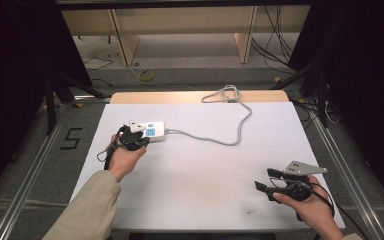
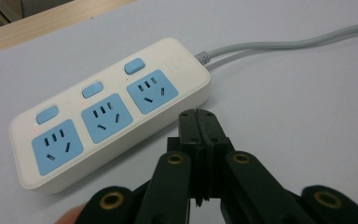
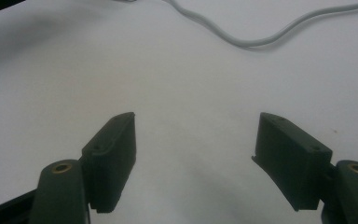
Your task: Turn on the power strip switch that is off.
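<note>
The left tongs (image 1: 139,136) are held in a hand (image 1: 122,159) raised over the left of the counter (image 1: 200,165), a beige sleeve (image 1: 90,210) reaching in from below. Their jaws are pressed together on nothing, the tips just beside a power strip (image 1: 152,131). In the left gripper view the strip (image 2: 107,112) is seen to be white, with three blue sockets and three blue switches, lying flat on the white surface; its grey cord (image 2: 284,44) leaves at the far end. In the high view the cord (image 1: 230,135) is traced in a curve to the counter's back edge. At the right, the right tongs (image 1: 266,181) are held low near the front edge, jaws spread apart and empty. The gap between them is shown more plainly in the right gripper view (image 3: 193,158).
</note>
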`<state>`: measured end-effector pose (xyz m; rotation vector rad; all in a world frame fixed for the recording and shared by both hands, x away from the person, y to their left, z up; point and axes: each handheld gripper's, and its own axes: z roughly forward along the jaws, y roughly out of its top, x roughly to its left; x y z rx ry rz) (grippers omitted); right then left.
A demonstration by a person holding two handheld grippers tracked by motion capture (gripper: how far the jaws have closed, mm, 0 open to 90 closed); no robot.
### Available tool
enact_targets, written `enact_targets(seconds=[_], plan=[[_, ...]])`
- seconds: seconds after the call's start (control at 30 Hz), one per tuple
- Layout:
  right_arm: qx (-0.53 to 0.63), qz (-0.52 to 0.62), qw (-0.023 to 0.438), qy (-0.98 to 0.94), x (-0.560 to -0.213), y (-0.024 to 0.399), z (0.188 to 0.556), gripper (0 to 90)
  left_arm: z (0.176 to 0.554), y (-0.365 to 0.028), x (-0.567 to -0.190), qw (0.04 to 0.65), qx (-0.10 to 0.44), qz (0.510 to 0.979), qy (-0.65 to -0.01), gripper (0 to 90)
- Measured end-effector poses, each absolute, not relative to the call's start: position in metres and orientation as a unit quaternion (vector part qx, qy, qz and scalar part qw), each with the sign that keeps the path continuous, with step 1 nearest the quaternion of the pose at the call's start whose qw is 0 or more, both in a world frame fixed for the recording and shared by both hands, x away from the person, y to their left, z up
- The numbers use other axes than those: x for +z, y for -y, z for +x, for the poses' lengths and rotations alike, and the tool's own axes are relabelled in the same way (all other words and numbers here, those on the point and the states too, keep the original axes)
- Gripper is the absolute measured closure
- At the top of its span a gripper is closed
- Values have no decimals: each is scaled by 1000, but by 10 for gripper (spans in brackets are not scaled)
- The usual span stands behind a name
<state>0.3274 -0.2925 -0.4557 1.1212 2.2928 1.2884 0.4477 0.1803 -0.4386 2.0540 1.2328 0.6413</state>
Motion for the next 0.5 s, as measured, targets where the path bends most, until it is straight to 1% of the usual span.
enact_targets(seconds=[0.17,0.37,0.5], plan=[[445,391,141,-793,-456,293,327,296,454,-184,-437,332,248,776,-476,898],[446,390,141,-793,-456,293,327,296,465,-190,-435,330,262,779,-464,898],[447,391,142,-792,-456,293,328,296,470,-190,-437,327,261,780,-466,898]])
